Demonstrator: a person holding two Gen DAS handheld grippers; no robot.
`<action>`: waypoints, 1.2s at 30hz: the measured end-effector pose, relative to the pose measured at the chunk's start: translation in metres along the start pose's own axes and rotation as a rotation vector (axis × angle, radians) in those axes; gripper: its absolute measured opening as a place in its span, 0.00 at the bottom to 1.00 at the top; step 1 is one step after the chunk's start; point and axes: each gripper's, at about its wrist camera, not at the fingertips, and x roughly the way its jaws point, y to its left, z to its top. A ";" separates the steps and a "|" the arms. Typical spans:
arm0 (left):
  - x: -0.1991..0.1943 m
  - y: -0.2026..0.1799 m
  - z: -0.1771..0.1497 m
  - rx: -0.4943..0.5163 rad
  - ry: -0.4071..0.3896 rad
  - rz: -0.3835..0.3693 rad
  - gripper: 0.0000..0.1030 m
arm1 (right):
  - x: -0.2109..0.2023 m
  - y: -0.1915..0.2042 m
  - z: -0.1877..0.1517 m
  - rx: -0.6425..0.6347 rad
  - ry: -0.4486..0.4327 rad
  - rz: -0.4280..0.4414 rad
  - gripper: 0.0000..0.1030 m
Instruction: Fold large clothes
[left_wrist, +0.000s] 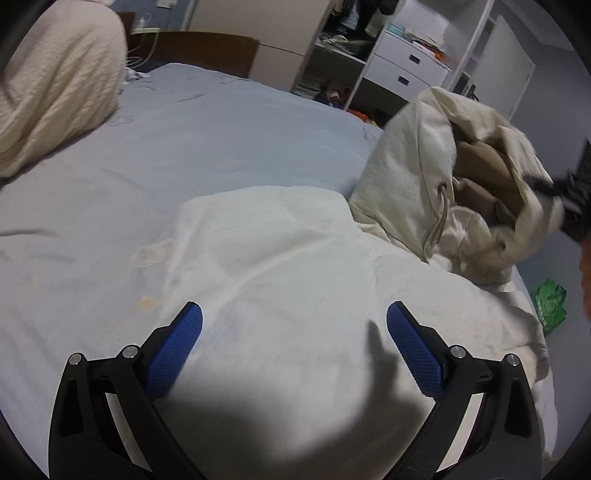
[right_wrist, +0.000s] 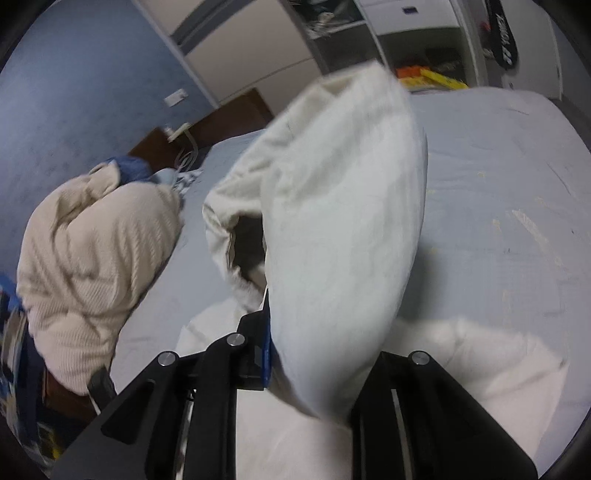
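Observation:
A large cream hooded garment (left_wrist: 280, 258) lies spread on the blue bed sheet (left_wrist: 221, 125). My left gripper (left_wrist: 294, 325) is open just above the flat body of the garment, holding nothing. In the left wrist view the hood end (left_wrist: 443, 177), with drawstring and tan lining, is lifted at the right by my right gripper (left_wrist: 569, 199). In the right wrist view my right gripper (right_wrist: 317, 332) is shut on a raised fold of the cream garment (right_wrist: 332, 206), which hides its fingertips.
A cream knitted blanket (right_wrist: 92, 258) is heaped at the head of the bed near the brown headboard (left_wrist: 207, 51). An open wardrobe with white drawers (left_wrist: 406, 62) stands beyond the bed. A green bag (left_wrist: 550, 302) lies on the floor at right.

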 end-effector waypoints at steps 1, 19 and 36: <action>-0.006 0.001 -0.001 -0.006 0.000 0.002 0.93 | -0.007 0.007 -0.015 -0.016 -0.003 -0.001 0.14; -0.103 0.017 -0.042 -0.156 0.042 -0.038 0.93 | -0.050 0.060 -0.186 -0.376 0.048 -0.135 0.13; -0.136 -0.015 -0.063 -0.064 0.088 -0.083 0.93 | -0.079 0.073 -0.257 -0.605 -0.041 -0.339 0.25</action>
